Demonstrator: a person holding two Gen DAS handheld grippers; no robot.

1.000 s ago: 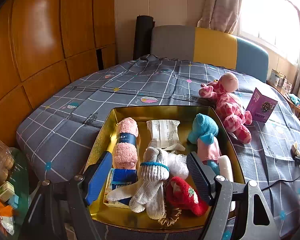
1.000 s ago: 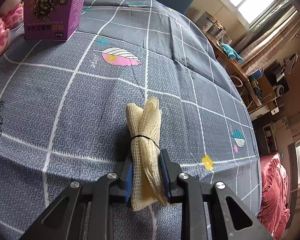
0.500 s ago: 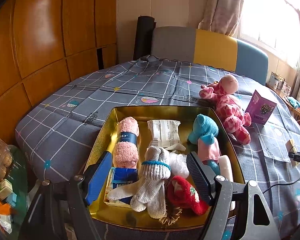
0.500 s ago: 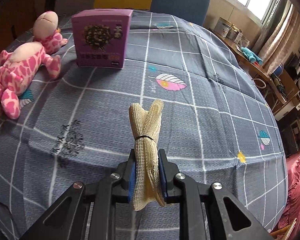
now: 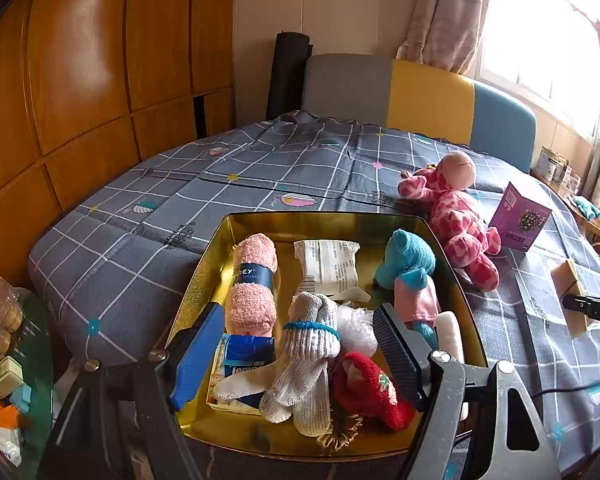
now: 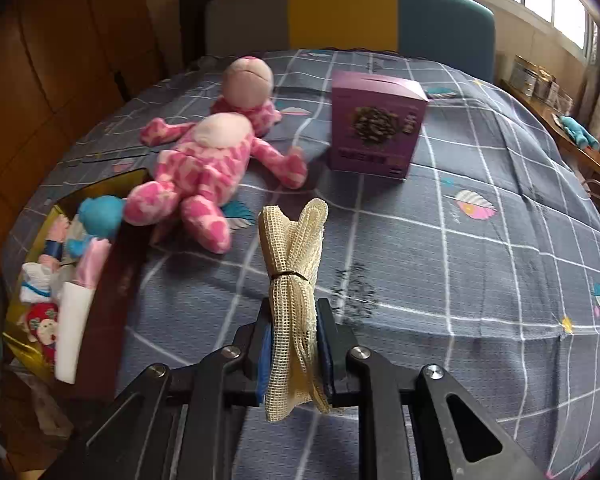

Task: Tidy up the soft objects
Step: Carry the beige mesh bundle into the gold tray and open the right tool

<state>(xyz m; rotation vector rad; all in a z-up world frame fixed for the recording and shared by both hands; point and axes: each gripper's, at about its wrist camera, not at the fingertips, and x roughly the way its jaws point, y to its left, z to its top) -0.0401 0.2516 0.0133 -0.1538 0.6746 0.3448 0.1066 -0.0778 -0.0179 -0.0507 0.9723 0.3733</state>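
Grey checked cloth (image 6: 460, 248) covers the tabletop, wood panelling left, bright window right. My right tool (image 6: 294, 354) is clenched on a cream mesh bundle (image 6: 294, 264), banded mid-length, above the cloth. My left tool (image 5: 300, 356) hangs released over the gold tray (image 5: 204, 276).

- The left gripper (image 5: 300, 344) tilts downward over the near end of the gold tin (image 5: 324, 222); its jaws stand well apart with nothing clamped between them, the blue pad on the left and the dark ribbed pad on the right.
- The right gripper (image 6: 294, 350) points steeply downward above the bed; its jaws are clamped on the lower half of a beige mesh bundle (image 6: 294, 256), which stands upright between the pads.
- In the left wrist view the right gripper shows at the far right edge, well apart from the left.
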